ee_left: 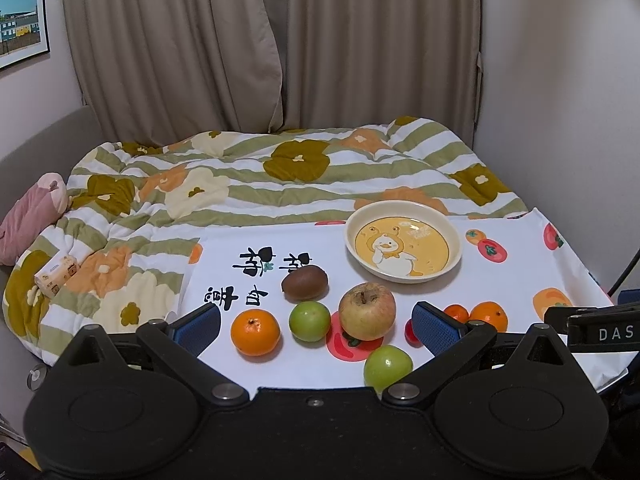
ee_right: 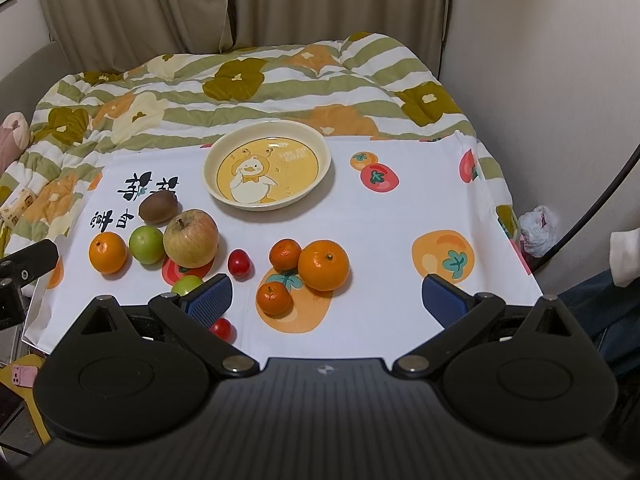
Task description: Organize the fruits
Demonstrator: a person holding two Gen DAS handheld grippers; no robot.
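An empty cream plate with a duck picture [ee_left: 403,248] [ee_right: 267,165] sits at the far side of a white fruit-print cloth [ee_right: 380,224]. In front of it lie a kiwi [ee_left: 305,283] [ee_right: 158,207], an apple [ee_left: 367,311] [ee_right: 191,237], an orange [ee_left: 255,332] [ee_right: 107,252], two green fruits [ee_left: 310,321] [ee_left: 387,367] and, in the right wrist view, a big orange [ee_right: 323,265], two small oranges [ee_right: 285,255] [ee_right: 274,299] and two small red fruits [ee_right: 239,263] [ee_right: 221,329]. My left gripper [ee_left: 316,330] is open above the near fruits. My right gripper [ee_right: 326,300] is open near the orange group.
The cloth lies on a bed with a flowered, striped quilt [ee_left: 248,176]. A pink pillow [ee_left: 32,216] and a tissue pack [ee_left: 56,272] lie at the left. Curtains [ee_left: 272,40] hang behind, a wall stands right, and a white plastic bag [ee_right: 538,230] sits beside the bed.
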